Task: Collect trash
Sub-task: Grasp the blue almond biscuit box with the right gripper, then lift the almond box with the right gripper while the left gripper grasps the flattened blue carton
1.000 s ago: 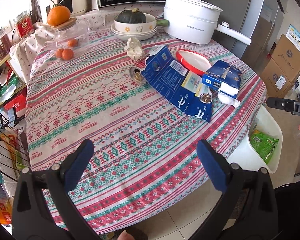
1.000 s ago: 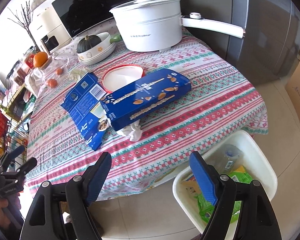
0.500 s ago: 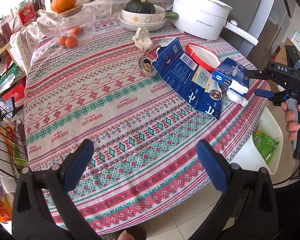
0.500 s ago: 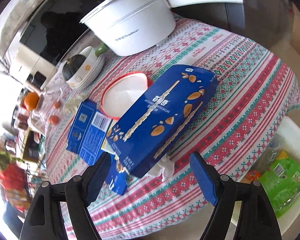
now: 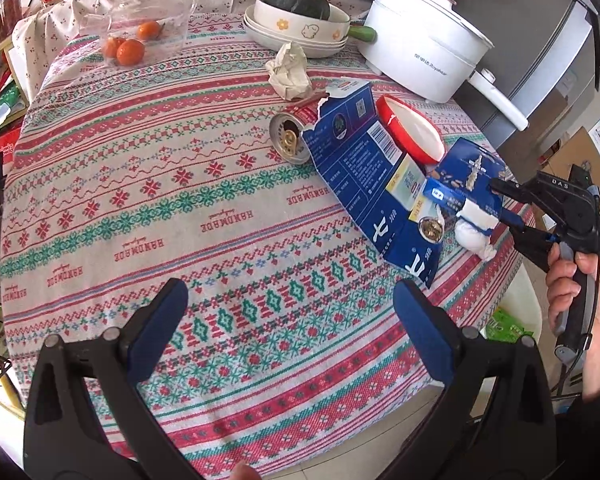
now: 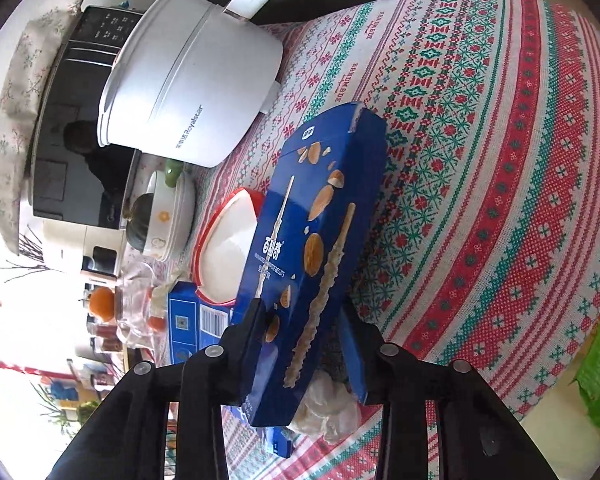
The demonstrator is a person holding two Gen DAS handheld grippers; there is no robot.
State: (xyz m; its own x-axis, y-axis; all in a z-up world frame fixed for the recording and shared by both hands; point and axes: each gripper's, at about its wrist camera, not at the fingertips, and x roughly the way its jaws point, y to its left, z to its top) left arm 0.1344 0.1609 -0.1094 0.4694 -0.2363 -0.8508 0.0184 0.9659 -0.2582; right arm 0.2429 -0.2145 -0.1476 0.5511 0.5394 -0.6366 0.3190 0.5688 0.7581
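From the left wrist, the left gripper (image 5: 288, 320) stood wide open and empty above the patterned tablecloth (image 5: 148, 208). Across the table, the right gripper (image 5: 500, 204) reached the blue biscuit box (image 5: 466, 178) near the edge, beside a torn blue wrapper (image 5: 364, 176) and a tipped can (image 5: 288, 140).

From the right wrist, the jaws, having just been closing, clamped the biscuit box (image 6: 300, 264) at its near end, over white crumpled tissue (image 6: 328, 408).
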